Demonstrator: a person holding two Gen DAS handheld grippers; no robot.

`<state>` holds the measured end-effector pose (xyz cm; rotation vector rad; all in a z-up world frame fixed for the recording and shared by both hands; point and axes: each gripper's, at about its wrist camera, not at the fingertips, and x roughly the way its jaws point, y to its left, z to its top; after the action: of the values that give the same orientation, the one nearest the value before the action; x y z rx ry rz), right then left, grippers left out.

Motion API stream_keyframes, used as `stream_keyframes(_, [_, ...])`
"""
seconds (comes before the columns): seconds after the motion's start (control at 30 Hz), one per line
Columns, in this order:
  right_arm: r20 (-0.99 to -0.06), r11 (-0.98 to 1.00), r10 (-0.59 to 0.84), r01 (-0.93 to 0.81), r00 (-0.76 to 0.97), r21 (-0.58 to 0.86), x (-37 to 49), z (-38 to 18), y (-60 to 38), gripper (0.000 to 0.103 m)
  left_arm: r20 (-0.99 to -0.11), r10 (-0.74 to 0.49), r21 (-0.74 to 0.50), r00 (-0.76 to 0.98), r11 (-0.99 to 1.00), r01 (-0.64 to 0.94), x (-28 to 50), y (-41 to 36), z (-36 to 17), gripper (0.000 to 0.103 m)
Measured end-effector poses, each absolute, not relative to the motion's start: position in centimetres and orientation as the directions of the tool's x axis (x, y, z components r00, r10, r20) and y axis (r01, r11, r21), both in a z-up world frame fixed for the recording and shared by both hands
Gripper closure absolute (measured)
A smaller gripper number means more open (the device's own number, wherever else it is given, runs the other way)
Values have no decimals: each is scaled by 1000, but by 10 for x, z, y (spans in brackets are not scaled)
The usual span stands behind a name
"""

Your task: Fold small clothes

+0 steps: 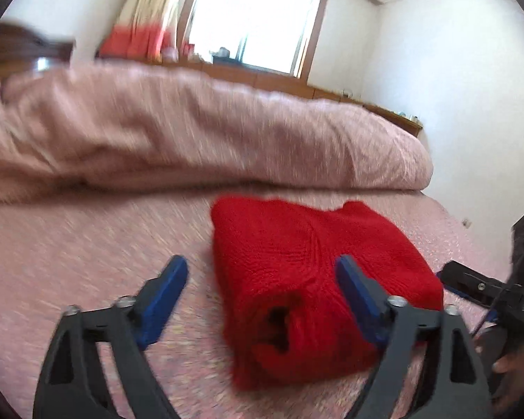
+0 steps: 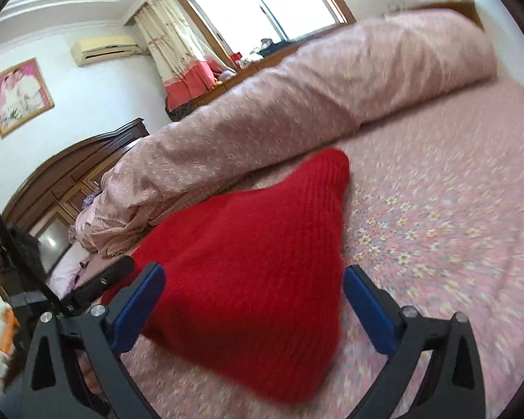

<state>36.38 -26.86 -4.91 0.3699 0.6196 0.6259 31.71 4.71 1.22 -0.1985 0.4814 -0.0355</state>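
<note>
Lying folded on the pink bedspread [image 2: 436, 209], red knit garment [image 1: 297, 262], both grippers' jaws released, gripping nothing.

left claw [image 1: 262, 276] and right claw [image 2: 253, 282], black frames, blue pads, silver screws, thin black cable

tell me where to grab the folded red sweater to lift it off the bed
Probably best to grip the red sweater at its thick rolled near edge, coming in low from the front. That edge bunches the layers together, so they should lift as one; the flat top offers no such bulk.
</note>
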Motion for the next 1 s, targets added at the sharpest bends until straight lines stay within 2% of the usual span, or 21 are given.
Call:
stream_keyframes(0.03, [-408,762,633,-439,657,476,352,-45,-269,0,-444,-61,-166,894,986,-15,308,46,18,5])
stream_keyframes(0.2, [-338,819,566,-468,752,332,292,-28,-269,0,-454,15,-51,891,998,-43,279,40,32,5])
stream_keyframes(0.3, [-309,852,522,-476,795,217,263,-19,-264,0,-478,7,-5,878,1000,-11,262,38,28,5])
stream_keyframes(0.4, [-282,859,511,-493,812,139,247,-11,-261,0,-476,-19,-4,879,1000,20,253,38,21,5])
stream_keyframes(0.53, [-262,873,487,-476,833,108,242,-10,-261,0,-424,-57,-66,904,997,32,250,43,7,5])
stream_keyframes(0.6, [-272,878,477,-464,836,114,245,-17,-260,0,-440,-73,-65,895,997,50,258,43,-2,5])
stream_keyframes(0.77, [-392,896,427,-440,814,64,262,-35,-240,0,-472,-87,-69,877,996,61,266,43,-15,5])
stream_keyframes(0.9, [-393,887,437,-460,809,40,259,-36,-234,0,-428,-82,-60,900,996,63,255,41,-12,5])
stream_keyframes(1.0, [-391,882,445,-470,806,33,258,-37,-232,0,-427,-83,-43,900,997,71,255,37,-11,5])
